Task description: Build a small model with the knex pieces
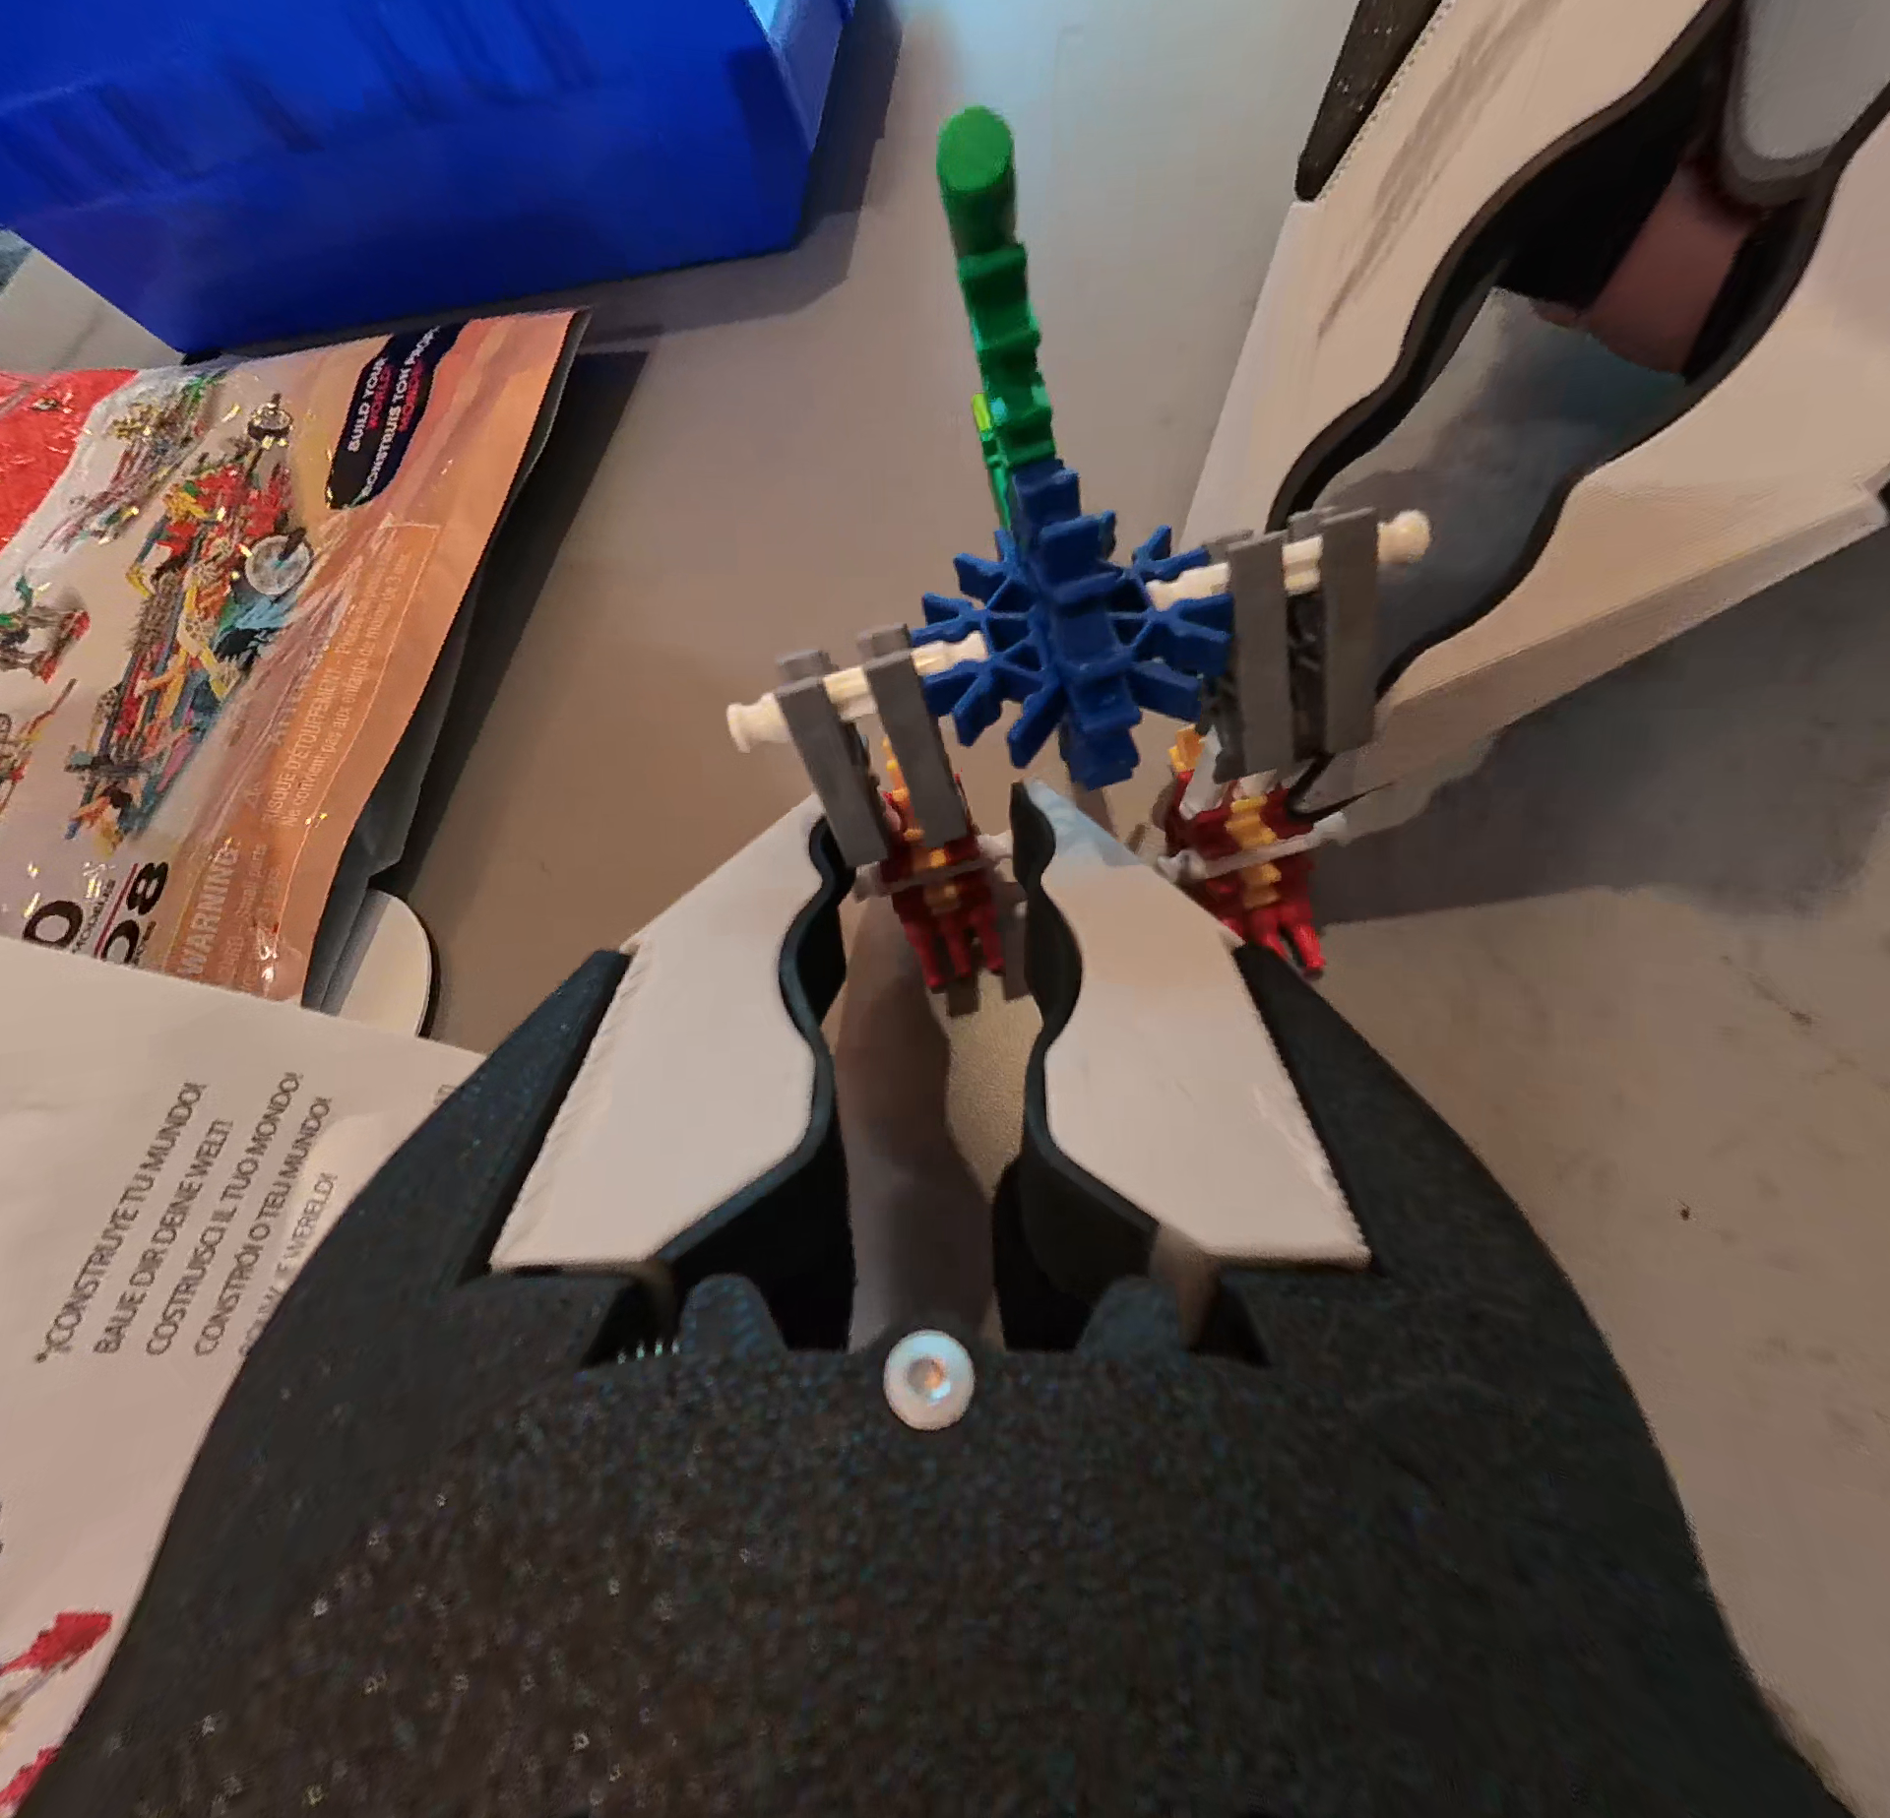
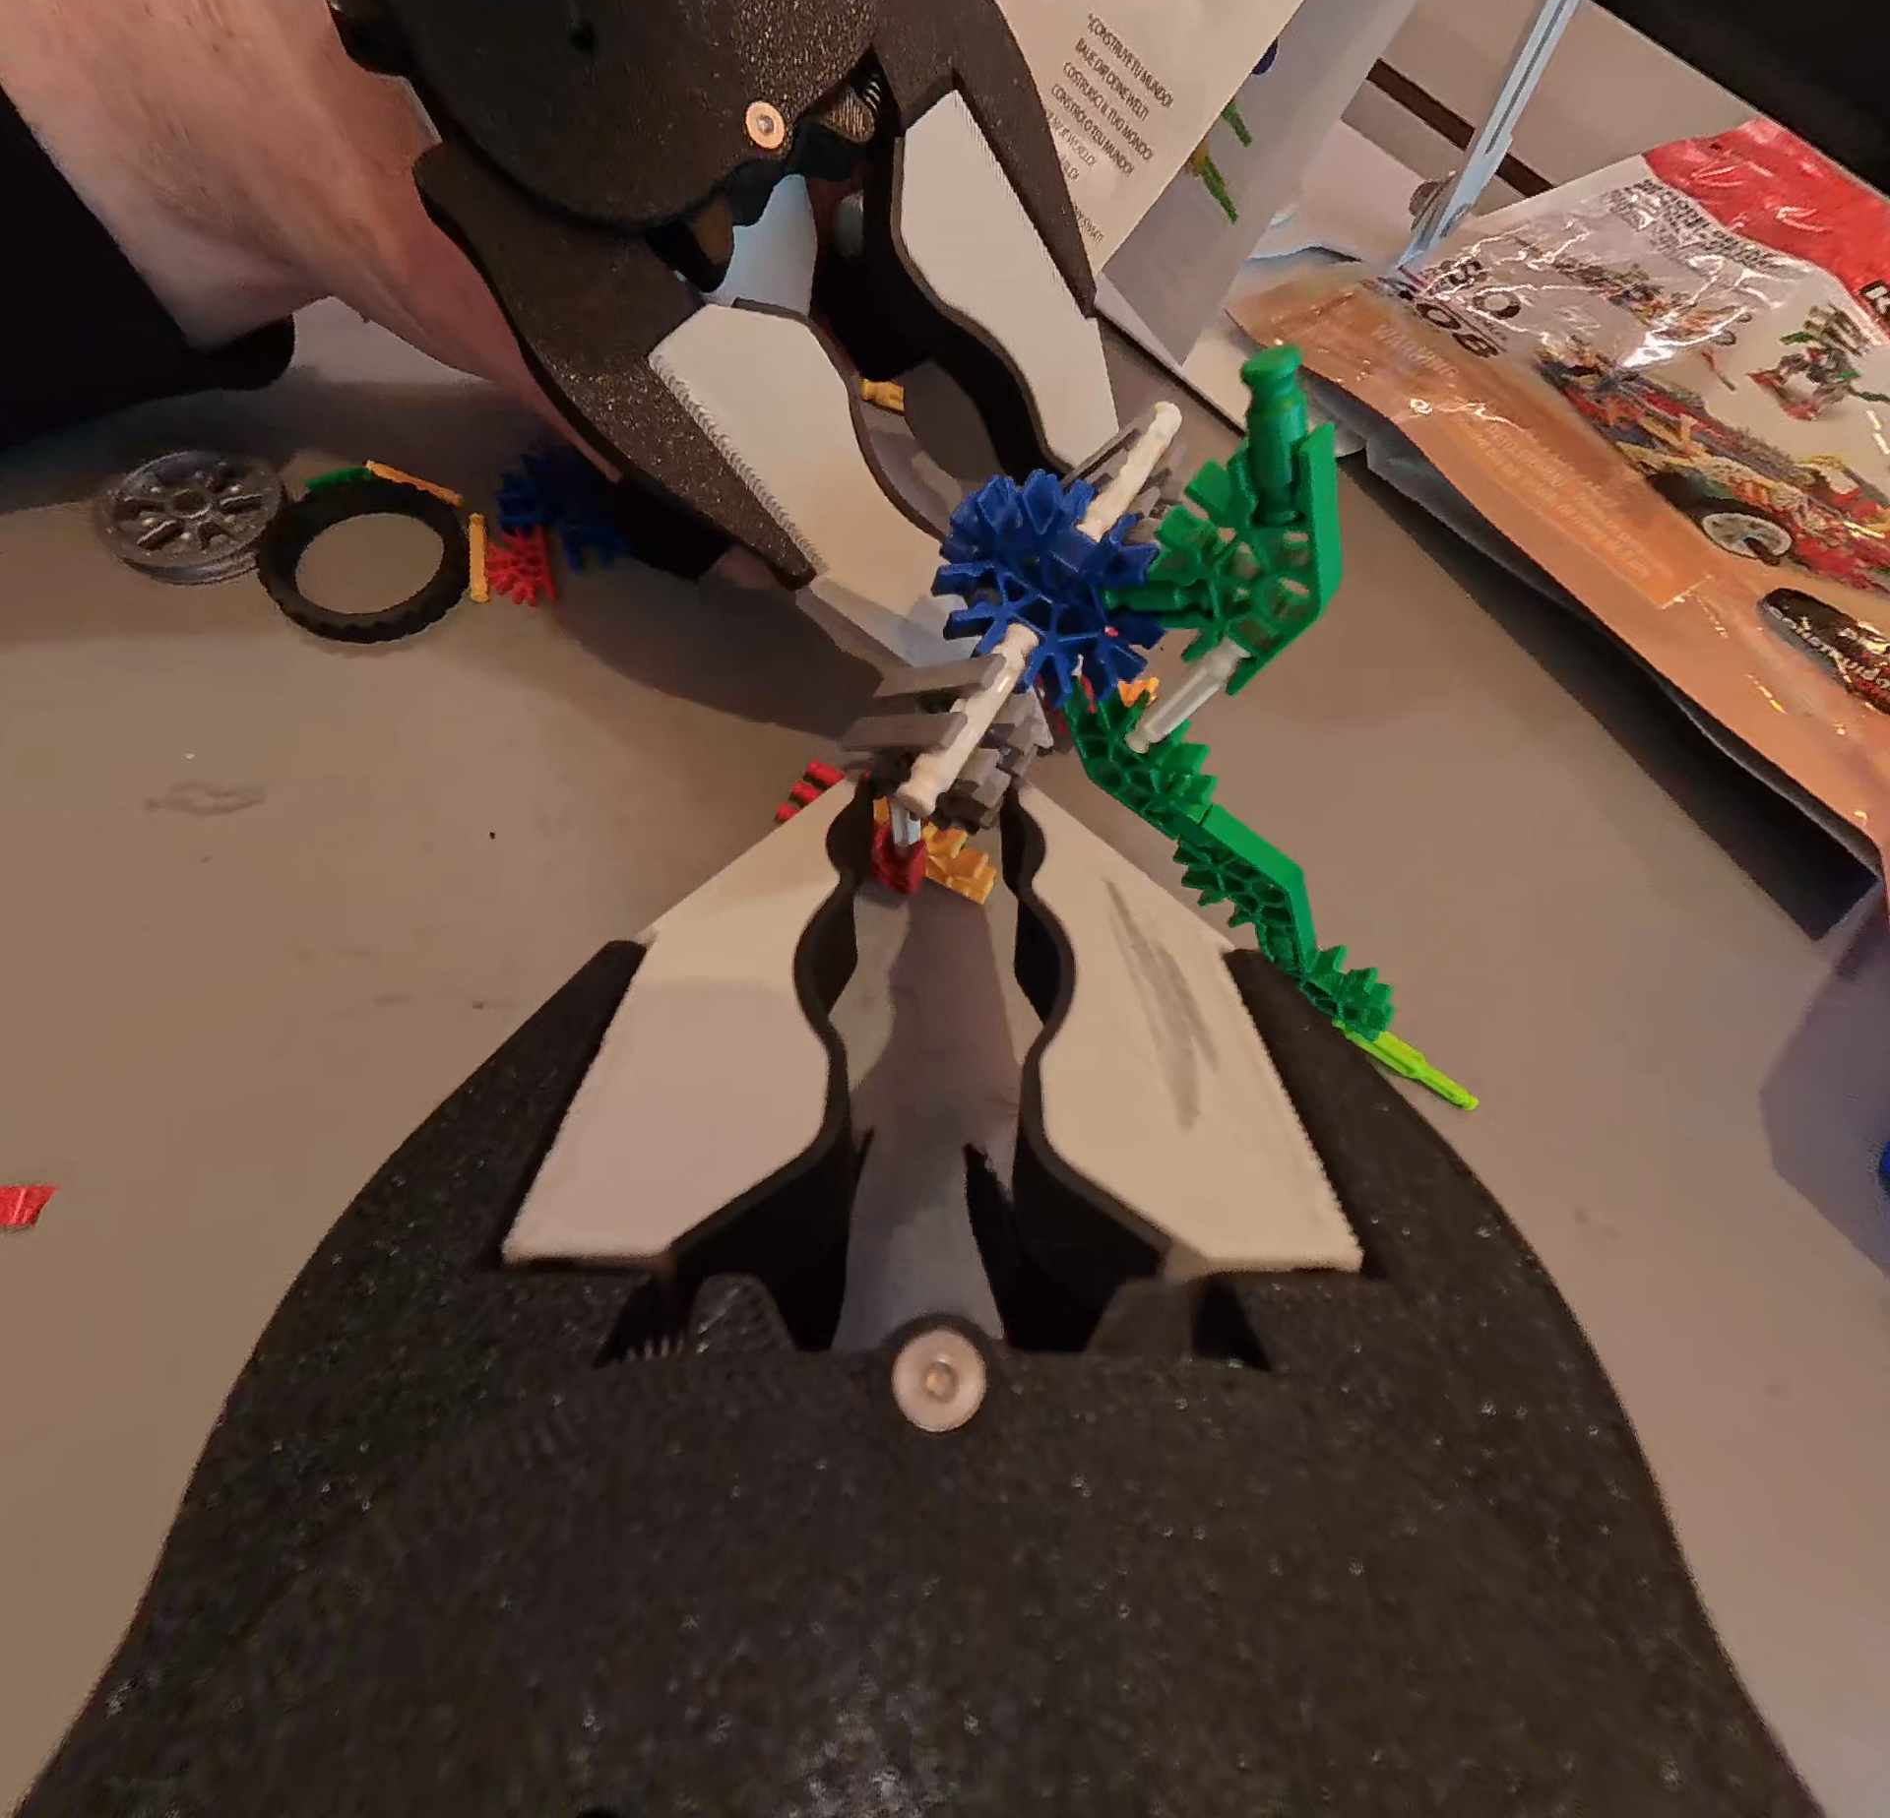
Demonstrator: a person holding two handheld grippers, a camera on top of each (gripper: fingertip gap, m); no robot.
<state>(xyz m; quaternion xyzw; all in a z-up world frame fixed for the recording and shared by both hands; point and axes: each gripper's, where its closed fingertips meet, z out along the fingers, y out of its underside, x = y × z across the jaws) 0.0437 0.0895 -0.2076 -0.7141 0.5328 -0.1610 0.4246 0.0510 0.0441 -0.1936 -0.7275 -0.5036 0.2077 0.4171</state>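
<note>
Currently both of your grippers are on one thing: the model (image 1: 1069, 624), built of rods and connectors and held above the desk (image 1: 1534, 1155).

- Long axis: the white rod (image 1: 1381, 532) runs through the blue hub. In the left wrist view it lies crosswise to your left gripper (image 1: 926, 828), rising slightly to the right. In the right wrist view it runs nearly end-on, away from your right gripper (image 2: 931, 818).
- Left jaws: closed part-way, grasping the red connector cluster (image 1: 941, 910) under the rod's left end. The model sits just beyond the tips, straight ahead and a little right.
- Right jaws: clenched on the other end. The left wrist view shows the grey clip (image 1: 1289, 644) pinched between the tips. The right gripper's own view shows red and yellow pieces in the gap.
- Neither gripper is nearer, since each has one end and the hub lies between them.
- Green chain (image 1: 997, 337): rises from the hub toward the far side, free of both jaws.
- Pose: your left gripper comes down steeply from the far left in the right wrist view, with your hand (image 2: 205, 133) behind it. Your right gripper comes in low and nearly level from the near side.
- Around: a blue box (image 1: 409, 133) at far left, a printed bag (image 1: 256, 593) and a leaflet (image 1: 153, 1206) to the left. A wheel hub (image 2: 189, 516) and tyre (image 2: 358, 567) lie with loose pieces, well apart from the model.
</note>
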